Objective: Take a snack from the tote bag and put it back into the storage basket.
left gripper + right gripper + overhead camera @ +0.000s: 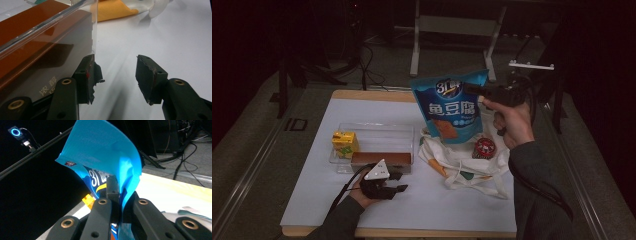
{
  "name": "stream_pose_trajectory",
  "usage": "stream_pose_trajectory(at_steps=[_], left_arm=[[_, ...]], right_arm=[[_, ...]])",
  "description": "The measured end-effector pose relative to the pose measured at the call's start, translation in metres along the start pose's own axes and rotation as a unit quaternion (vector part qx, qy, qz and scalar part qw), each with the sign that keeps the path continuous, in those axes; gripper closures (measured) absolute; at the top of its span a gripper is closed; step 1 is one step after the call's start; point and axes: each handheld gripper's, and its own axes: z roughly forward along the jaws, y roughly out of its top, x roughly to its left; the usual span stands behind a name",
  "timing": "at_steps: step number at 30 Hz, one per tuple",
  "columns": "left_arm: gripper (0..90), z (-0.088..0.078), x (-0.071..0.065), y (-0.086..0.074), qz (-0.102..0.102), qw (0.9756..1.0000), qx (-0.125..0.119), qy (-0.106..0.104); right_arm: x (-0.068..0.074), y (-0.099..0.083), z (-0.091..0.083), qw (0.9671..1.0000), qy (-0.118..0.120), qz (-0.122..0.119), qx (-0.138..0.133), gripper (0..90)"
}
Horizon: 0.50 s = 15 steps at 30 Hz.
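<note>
Right gripper (472, 90) pinches the blue snack bag (451, 107) by its top edge, lifted above the cloth bag (462, 160); left gripper (396, 182) rests spread on the table (422, 210), beside the clear box (374, 135).

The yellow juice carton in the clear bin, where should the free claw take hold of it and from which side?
Best guess: grip the yellow carton near its top, coming down from above. It stands upright at the left end of the clear bin, whose walls block a sideways approach, with the brown box beside it. The left claw is open and near.
</note>
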Motion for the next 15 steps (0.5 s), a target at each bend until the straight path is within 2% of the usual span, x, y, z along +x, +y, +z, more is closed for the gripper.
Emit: stream_pose_trajectory(at_steps=[15], left_arm=[[50.3,0.0,0.0,0.0,0.001,1.0,0.001,-0.004]], right_arm=[[0.014,-0.002,0.033,0.9995,0.032,0.007,0.006,88.4]])
